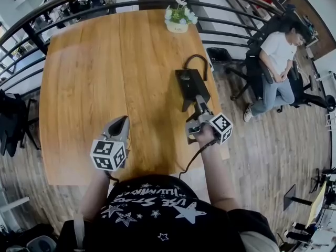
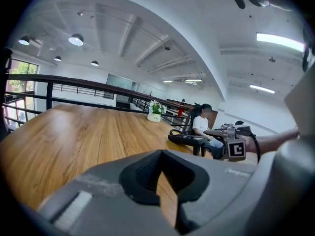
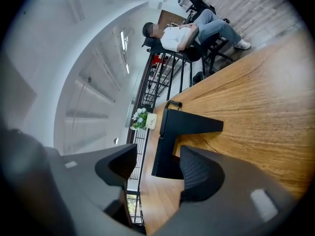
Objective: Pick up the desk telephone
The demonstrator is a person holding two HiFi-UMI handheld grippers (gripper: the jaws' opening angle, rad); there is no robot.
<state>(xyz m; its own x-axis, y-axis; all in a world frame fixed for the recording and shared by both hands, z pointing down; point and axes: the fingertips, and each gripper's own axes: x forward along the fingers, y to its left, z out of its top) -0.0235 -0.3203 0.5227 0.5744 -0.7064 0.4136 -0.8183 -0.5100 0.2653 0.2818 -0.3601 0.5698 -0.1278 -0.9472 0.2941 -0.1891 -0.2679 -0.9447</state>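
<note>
The black desk telephone (image 1: 191,83) lies on the wooden table (image 1: 105,77) at its right side, with its cord looping off the far end. In the left gripper view the telephone (image 2: 186,138) shows low and dark to the right. My right gripper (image 1: 201,106) is rolled on its side at the phone's near end, its jaws open wide. In the right gripper view the telephone (image 3: 170,132) reaches in between the open jaws of the right gripper (image 3: 157,161), and the pads do not touch it. My left gripper (image 1: 119,124) hovers over the table's near left part, shut and empty; the left gripper view shows its jaws (image 2: 160,154) closed.
A white pot of flowers (image 1: 178,20) stands at the table's far edge. A dark railing (image 1: 220,22) runs behind and to the right of the table. A person sits in a chair (image 1: 278,56) on the floor beyond it. A black bin (image 1: 218,54) stands by the table's right corner.
</note>
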